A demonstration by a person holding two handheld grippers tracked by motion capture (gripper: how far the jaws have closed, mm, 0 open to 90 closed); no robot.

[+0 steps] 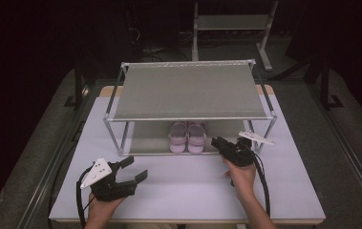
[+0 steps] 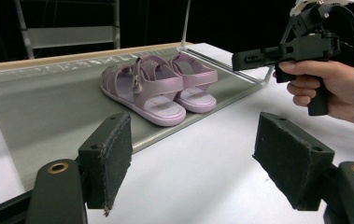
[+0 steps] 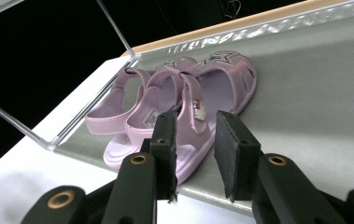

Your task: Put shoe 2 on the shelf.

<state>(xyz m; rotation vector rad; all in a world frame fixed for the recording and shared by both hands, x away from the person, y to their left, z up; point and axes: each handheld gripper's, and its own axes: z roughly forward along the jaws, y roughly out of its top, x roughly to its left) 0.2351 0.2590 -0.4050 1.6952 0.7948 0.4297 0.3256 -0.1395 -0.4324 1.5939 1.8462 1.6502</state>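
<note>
Fingers on the right gripper (image 3: 194,156) sit narrowly parted with nothing pinched, right at the heel end of the pink sandals (image 1: 187,137), which sit as a pair on the bottom shelf of the rack (image 1: 188,90) on the worktop (image 1: 193,186). Left gripper (image 1: 132,171) hangs spread wide and empty, well off them. I'd ease off level so no finger snags a strap.
</note>
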